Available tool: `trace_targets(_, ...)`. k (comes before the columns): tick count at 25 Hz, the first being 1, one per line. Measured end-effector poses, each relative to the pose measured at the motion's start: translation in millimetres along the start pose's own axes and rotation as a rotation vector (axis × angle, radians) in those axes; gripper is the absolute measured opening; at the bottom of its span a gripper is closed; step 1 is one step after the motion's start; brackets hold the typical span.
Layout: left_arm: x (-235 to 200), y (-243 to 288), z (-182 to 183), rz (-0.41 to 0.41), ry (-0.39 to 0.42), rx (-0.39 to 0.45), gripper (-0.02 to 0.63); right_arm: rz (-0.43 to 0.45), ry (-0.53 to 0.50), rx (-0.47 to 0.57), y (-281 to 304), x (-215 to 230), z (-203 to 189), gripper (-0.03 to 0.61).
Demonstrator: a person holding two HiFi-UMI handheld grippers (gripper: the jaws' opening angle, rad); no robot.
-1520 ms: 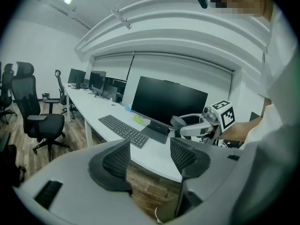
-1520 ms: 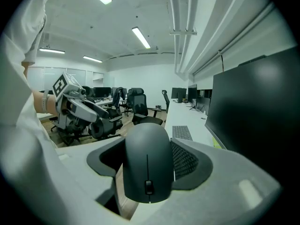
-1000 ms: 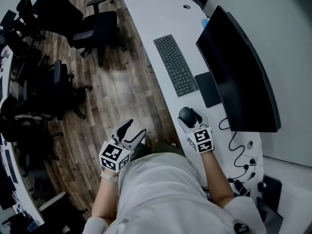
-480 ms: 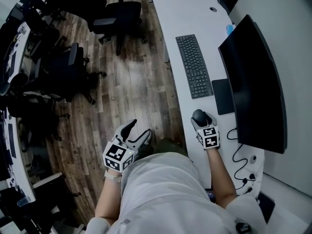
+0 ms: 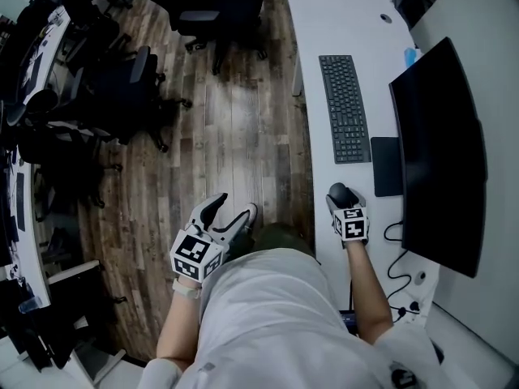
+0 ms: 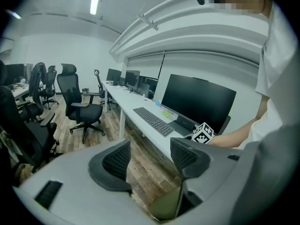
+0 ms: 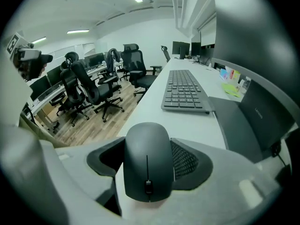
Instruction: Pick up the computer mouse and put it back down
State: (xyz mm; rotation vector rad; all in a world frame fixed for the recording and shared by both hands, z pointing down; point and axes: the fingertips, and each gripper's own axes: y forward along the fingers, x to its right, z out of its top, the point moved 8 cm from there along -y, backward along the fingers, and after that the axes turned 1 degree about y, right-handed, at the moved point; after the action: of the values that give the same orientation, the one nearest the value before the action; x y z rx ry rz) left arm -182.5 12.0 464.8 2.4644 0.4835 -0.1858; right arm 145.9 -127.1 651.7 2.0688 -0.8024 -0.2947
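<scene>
Only the head view has swung since a second ago; the right gripper stays at the same spot on the white desk, its jaws clamped on the dark computer mouse. Whether the mouse touches the desktop cannot be told. It sits just short of the keyboard, beside the monitor. The left gripper hovers over the wooden floor, jaws apart around nothing.

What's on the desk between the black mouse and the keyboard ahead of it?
Nothing: a bare stretch of white desk separates the black computer mouse from the dark grey keyboard, as the right gripper view shows.
</scene>
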Motion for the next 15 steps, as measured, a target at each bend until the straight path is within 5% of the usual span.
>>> trace_targets(15, -9, -2, -8, 0.008, -0.034, -0.007, 0.264, -0.006, -0.023, -0.038, 14, -6, 4, 0.290)
